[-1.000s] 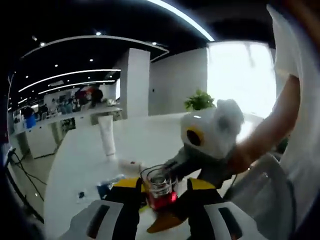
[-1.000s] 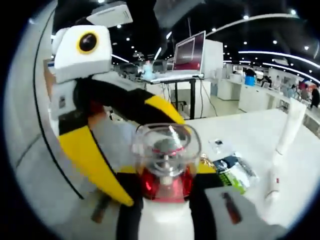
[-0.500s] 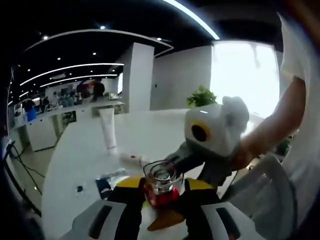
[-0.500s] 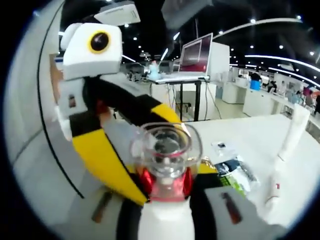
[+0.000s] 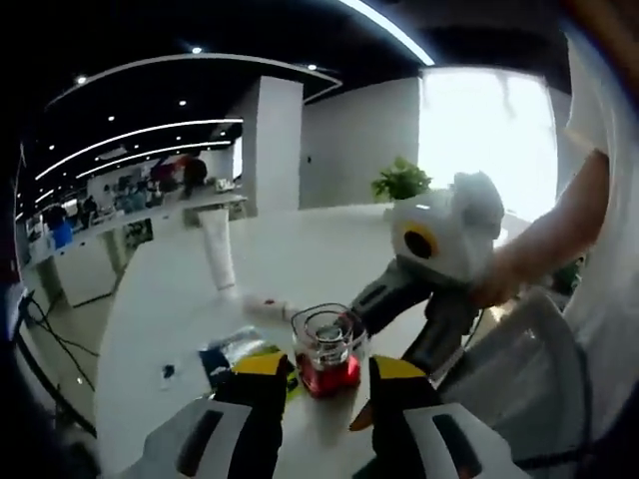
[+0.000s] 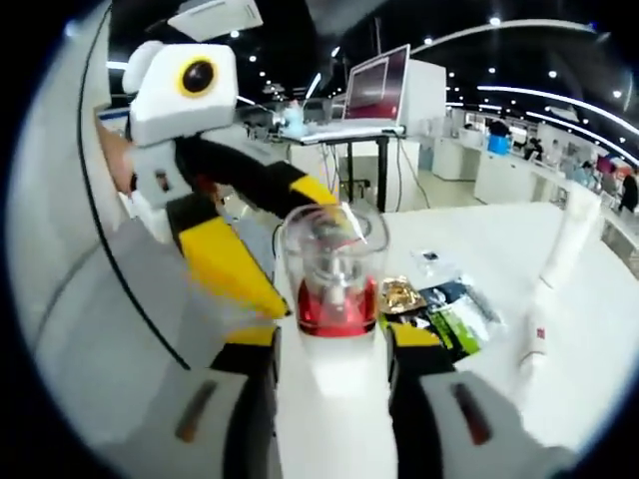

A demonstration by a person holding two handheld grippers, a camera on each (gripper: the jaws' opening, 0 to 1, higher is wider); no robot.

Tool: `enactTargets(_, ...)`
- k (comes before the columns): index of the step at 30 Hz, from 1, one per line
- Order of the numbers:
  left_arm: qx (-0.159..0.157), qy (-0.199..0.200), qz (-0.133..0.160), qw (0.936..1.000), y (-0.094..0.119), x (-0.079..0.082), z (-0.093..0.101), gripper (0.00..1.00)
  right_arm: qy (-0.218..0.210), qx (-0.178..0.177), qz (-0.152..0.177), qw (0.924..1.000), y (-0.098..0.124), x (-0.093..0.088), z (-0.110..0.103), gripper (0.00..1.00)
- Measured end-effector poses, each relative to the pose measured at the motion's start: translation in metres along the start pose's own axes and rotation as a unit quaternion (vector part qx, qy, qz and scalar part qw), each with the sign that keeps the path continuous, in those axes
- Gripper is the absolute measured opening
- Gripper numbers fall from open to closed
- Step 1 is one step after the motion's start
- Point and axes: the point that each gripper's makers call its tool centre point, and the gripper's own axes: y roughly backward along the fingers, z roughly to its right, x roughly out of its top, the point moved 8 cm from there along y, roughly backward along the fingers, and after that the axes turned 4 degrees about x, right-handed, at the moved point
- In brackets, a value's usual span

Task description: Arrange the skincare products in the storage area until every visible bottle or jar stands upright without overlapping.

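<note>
The red jar (image 5: 325, 351) with its clear domed cap now stands upright on the white table (image 5: 160, 299), just ahead of the left gripper (image 5: 325, 381) and between its jaw tips without touching them. Half a second ago both grippers sat tight against the jar, the left one's jaws hugging its red base; now the left gripper's jaws are spread, with table showing on either side of the jar. In the right gripper view the same jar (image 6: 329, 274) rises just beyond the right gripper (image 6: 329, 339), whose jaws are also parted with the table bare between them; earlier the jar sat lower and closer in, between those jaws. Both grippers appear to have let go and backed off a little, so the jar seems to have been set down and released.

For the task this looks like one item finished: upright, and clear of its neighbours. Still to do, by the look of it: a white tube (image 6: 544, 319) lies flat on the table well off to the right of the right gripper, beside another white tube (image 6: 567, 239) that stands on end. Flat sachets (image 6: 447, 311) lie just right of the jar, close but not under it.
</note>
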Motion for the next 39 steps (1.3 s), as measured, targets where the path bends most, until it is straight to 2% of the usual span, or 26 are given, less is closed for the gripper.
enactTargets(1,0.0,-0.027,-0.014,0.9995,0.004,0.0,-0.003,0.38,-0.004,-0.002,-0.011,0.9999,0.004,-0.002,0.0,0.46)
enactTargets(3,0.003,-0.093,-0.047,0.9946,0.011,-0.005,-0.009,0.41,-0.011,-0.001,-0.015,0.9998,0.009,-0.003,-0.002,0.48)
enactTargets(5,-0.006,-0.145,-0.086,0.9857,0.018,-0.016,-0.014,0.43,-0.021,-0.003,-0.018,0.9996,0.013,-0.002,-0.002,0.5)
enactTargets(6,-0.014,-0.172,-0.115,0.9784,0.021,-0.025,-0.017,0.44,-0.023,-0.004,-0.018,0.9996,0.015,0.0,-0.003,0.51)
enactTargets(8,-0.025,-0.195,-0.131,0.9716,0.025,-0.034,-0.019,0.45,-0.027,-0.008,-0.017,0.9995,0.015,0.003,-0.003,0.51)
enactTargets(13,-0.032,-0.147,-0.116,0.9818,0.019,-0.044,-0.012,0.47,-0.028,-0.009,-0.012,0.9995,0.008,0.015,-0.005,0.51)
enactTargets(16,-0.021,-0.161,-0.121,0.9792,0.014,-0.046,-0.011,0.47,-0.027,-0.01,-0.009,0.9996,0.0,0.019,-0.007,0.5)
enactTargets(19,-0.005,-0.151,-0.121,0.9811,0.012,-0.049,-0.015,0.45,-0.023,-0.008,-0.016,0.9996,-0.011,0.018,-0.009,0.49)
enactTargets(22,0.016,-0.159,-0.118,0.9801,0.011,-0.049,-0.017,0.44,-0.018,-0.009,-0.032,0.9993,-0.022,0.011,-0.004,0.44)
enactTargets(24,0.021,-0.162,-0.12,0.9792,0.01,-0.053,-0.016,0.41,-0.02,-0.012,-0.034,0.9991,-0.023,0.01,0.001,0.36)
enactTargets(25,0.03,-0.179,-0.123,0.9757,0.009,-0.055,-0.016,0.4,-0.026,-0.013,-0.032,0.9991,-0.022,0.01,0.005,0.33)
enactTargets(26,0.034,-0.206,-0.132,0.9691,0.008,-0.057,-0.017,0.38,-0.03,-0.008,-0.03,0.9991,-0.023,0.01,0.008,0.33)
enactTargets(27,0.037,-0.216,-0.136,0.9662,0.008,-0.058,-0.017,0.37,-0.033,-0.006,-0.028,0.9991,-0.024,0.009,0.008,0.34)
enactTargets(29,0.036,-0.215,-0.13,0.9673,0.008,-0.058,-0.015,0.36,-0.031,-0.002,-0.029,0.9991,-0.025,0.009,0.009,0.34)
enactTargets(32,0.034,-0.207,-0.138,0.9679,0.007,-0.059,-0.017,0.36,-0.017,0.012,-0.031,0.9993,-0.03,0.01,0.008,0.33)
enactTargets(39,0.036,-0.203,-0.155,0.9663,0.005,-0.063,-0.02,0.36,-0.006,0.005,-0.022,0.9997,-0.032,0.011,0.011,0.31)
